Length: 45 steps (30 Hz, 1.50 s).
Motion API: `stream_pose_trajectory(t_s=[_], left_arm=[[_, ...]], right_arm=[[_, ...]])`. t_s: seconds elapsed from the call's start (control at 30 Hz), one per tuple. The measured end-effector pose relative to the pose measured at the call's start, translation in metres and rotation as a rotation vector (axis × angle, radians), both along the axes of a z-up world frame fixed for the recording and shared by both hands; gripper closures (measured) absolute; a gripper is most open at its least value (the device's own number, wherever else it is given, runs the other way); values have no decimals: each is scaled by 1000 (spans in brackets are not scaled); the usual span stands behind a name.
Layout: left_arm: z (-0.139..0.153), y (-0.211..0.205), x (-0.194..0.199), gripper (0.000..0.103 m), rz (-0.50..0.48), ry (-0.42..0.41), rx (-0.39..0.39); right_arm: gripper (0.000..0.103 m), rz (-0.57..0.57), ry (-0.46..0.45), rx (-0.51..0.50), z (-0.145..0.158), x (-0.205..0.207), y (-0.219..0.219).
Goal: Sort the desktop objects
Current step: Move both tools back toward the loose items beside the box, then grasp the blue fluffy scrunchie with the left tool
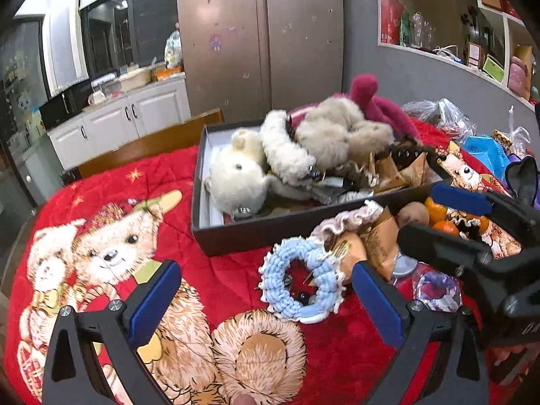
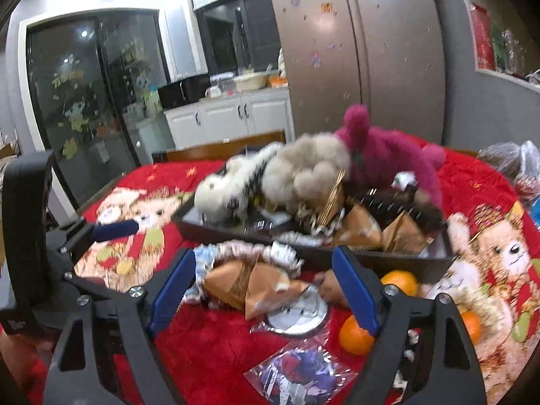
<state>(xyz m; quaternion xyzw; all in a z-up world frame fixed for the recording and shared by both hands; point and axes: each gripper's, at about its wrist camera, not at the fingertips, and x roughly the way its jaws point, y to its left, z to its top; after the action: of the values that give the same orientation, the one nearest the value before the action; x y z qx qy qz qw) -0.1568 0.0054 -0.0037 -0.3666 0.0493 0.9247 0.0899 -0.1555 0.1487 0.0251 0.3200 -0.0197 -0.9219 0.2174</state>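
Observation:
A dark open box [image 1: 236, 233] holds white, beige and magenta plush toys [image 1: 324, 135] and brown packets. In front of it lie a light blue knitted ring [image 1: 300, 287], a frilly pink band [image 1: 347, 219], brown wrapped packets [image 2: 253, 283], a round metal disc [image 2: 297, 314], a brown fruit [image 1: 413, 214] and oranges [image 2: 354, 337]. My left gripper [image 1: 266, 300] is open just above the cloth, with the blue ring ahead between its fingers. My right gripper [image 2: 263, 290] is open and straddles the brown packets; its pads do not press on them.
A red quilted cloth with teddy bears [image 1: 111, 249] covers the table. A clear bag with a purple picture [image 2: 297, 374] lies near the front. Plastic bags [image 1: 438, 114] and a blue packet [image 1: 486, 152] sit at the far right. A wooden chair back [image 1: 152, 141] stands behind the table.

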Motion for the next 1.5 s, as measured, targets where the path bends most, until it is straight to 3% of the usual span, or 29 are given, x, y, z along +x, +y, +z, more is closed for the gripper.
stream_pose_trajectory(t_s=[0.37, 0.5, 0.67, 0.77, 0.93, 1.23, 1.5], left_arm=[[-24, -4, -10, 0, 9, -56, -39], [-28, -9, -14, 0, 23, -88, -18], [-36, -20, -21, 0, 32, -145, 46], [-40, -25, -24, 0, 35, -168, 87], [-40, -25, -25, 0, 32, -172, 87], [-42, -24, -26, 0, 42, -175, 73], [-43, -25, -27, 0, 39, -174, 68]], right_arm=[[24, 14, -77, -40, -26, -12, 5], [25, 16, -91, -40, -28, -14, 2], [26, 8, -121, 44, -33, -17, -12], [34, -11, -155, 61, -39, -21, -13], [42, -26, -156, 42, -41, -24, -10], [66, -3, -152, 156, -46, -23, -33], [67, 0, -159, 149, -48, -25, -31]])
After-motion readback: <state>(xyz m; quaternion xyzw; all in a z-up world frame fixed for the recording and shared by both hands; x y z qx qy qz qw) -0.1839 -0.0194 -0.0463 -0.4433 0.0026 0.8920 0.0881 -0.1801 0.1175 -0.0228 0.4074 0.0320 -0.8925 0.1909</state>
